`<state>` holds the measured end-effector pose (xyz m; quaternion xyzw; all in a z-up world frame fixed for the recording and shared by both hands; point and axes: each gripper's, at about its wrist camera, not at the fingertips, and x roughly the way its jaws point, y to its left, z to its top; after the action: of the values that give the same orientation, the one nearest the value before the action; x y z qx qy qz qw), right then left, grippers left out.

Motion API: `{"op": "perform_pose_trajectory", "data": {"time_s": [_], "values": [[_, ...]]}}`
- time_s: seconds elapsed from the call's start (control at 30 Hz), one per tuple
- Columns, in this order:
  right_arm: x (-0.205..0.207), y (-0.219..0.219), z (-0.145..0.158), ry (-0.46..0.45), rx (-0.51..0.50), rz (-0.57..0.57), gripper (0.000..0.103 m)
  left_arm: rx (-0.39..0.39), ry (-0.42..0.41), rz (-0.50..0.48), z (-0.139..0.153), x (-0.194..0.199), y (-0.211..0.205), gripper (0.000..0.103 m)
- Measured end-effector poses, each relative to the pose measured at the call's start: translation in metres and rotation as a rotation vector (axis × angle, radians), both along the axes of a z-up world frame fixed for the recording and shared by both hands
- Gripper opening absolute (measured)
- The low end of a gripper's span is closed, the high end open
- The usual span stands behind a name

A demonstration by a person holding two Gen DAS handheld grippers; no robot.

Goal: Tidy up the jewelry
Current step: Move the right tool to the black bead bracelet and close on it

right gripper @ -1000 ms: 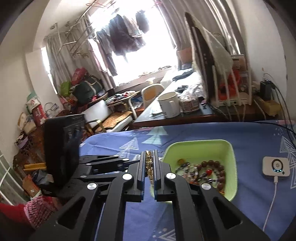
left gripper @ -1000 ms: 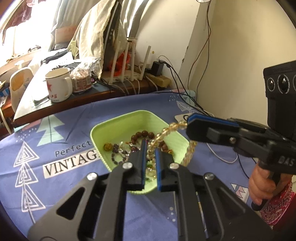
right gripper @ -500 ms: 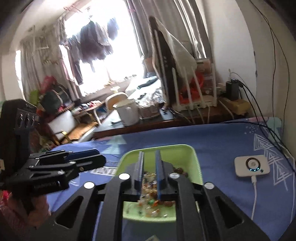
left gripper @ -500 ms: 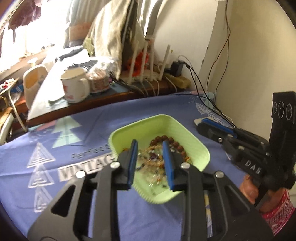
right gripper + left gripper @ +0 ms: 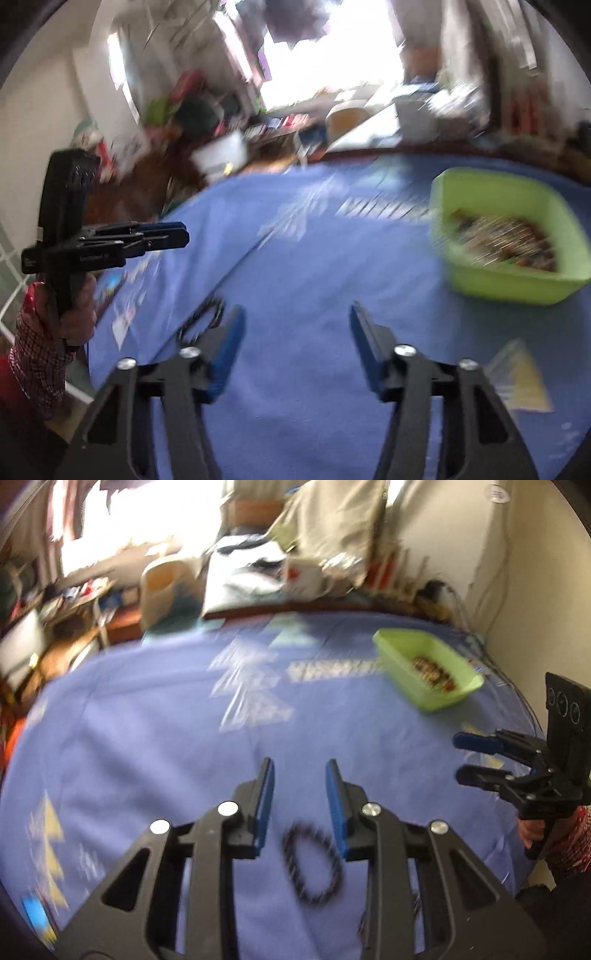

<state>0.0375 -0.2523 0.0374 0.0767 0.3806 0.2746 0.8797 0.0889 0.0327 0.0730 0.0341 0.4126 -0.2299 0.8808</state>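
A: On the blue tablecloth (image 5: 155, 738), what is seen between the fingers of the left gripper (image 5: 300, 775)?

B: A dark beaded bracelet (image 5: 314, 864) is laid flat as an oval loop, blurred; the jaws are spread and nothing is gripped.

A: And the right gripper (image 5: 295, 314)?

B: It is held wide apart and empty above the cloth. The green tray (image 5: 476, 273), heaped with mixed beads, is set well apart from the bracelet.

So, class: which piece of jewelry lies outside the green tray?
The dark beaded bracelet, lying alone on the blue tablecloth beneath the left gripper; the rest sit heaped in the green tray.
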Motion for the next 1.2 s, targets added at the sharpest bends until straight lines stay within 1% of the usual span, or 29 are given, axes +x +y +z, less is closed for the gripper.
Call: {"op": "perform_pose_trajectory", "data": {"time_s": [0.03,0.1,0.23,0.33,0.43,0.47,0.53,0.6,0.63,0.67,0.7,0.77,0.8,0.87,0.97,1.03,1.07,1.13,1.2], "values": [[0.001,0.009,-0.005,0.024,-0.005,0.017,0.007,-0.007,0.02,0.014,-0.008,-0.005,0.006,0.027],[0.007,0.03,-0.012,0.062,-0.01,0.063,0.002,-0.017,0.055,0.034,-0.028,-0.017,0.013,0.027],[0.008,0.061,-0.013,0.045,-0.056,0.102,0.001,-0.029,0.061,0.022,-0.046,-0.037,0.011,0.027],[0.01,0.072,-0.017,0.067,-0.046,0.115,0.001,0.008,0.051,0.036,-0.056,-0.041,0.004,0.027],[0.014,0.083,-0.018,0.078,-0.04,0.13,0.001,0.06,0.061,0.056,-0.071,-0.039,-0.001,0.027],[0.018,0.086,-0.018,0.081,-0.04,0.138,0.001,0.061,0.042,0.056,-0.071,-0.043,0.001,0.027],[0.022,0.098,-0.019,0.08,-0.058,0.148,0.001,0.065,0.035,0.057,-0.072,-0.043,0.003,0.027],[0.027,0.106,-0.022,0.088,-0.075,0.158,0.001,0.052,0.032,0.064,-0.073,-0.044,0.006,0.026],[0.031,0.111,-0.025,0.092,-0.088,0.162,0.001,0.049,0.031,0.068,-0.073,-0.044,0.007,0.024],[0.033,0.116,-0.027,0.094,-0.103,0.166,0.001,0.046,0.027,0.082,-0.074,-0.044,0.01,0.019],[0.035,0.12,-0.031,0.098,-0.123,0.175,0.001,0.039,0.029,0.085,-0.074,-0.043,0.011,0.018],[0.035,0.127,-0.034,0.071,-0.166,0.189,0.0,0.019,0.037,0.091,-0.073,-0.043,0.015,0.016],[0.033,0.13,-0.034,0.048,-0.204,0.202,0.0,0.014,0.041,0.091,-0.073,-0.042,0.015,0.015],[0.032,0.127,-0.034,0.076,-0.176,0.222,0.0,0.015,0.043,0.091,-0.073,-0.041,0.013,0.013],[0.026,0.112,-0.034,0.076,-0.159,0.194,0.0,0.024,0.045,0.091,-0.072,-0.038,0.008,0.012],[0.022,0.096,-0.034,0.087,-0.13,0.163,0.0,0.022,0.047,0.088,-0.071,-0.034,0.004,0.012],[0.02,0.086,-0.034,0.092,-0.115,0.145,0.0,0.006,0.057,0.073,-0.07,-0.032,0.001,0.009],[0.016,0.07,-0.035,0.103,-0.09,0.111,0.0,-0.023,0.077,0.045,-0.069,-0.027,-0.008,0.009],[0.011,0.05,-0.035,0.11,-0.062,0.065,0.0,-0.014,0.064,0.007,-0.066,-0.025,-0.024,0.009]]}}
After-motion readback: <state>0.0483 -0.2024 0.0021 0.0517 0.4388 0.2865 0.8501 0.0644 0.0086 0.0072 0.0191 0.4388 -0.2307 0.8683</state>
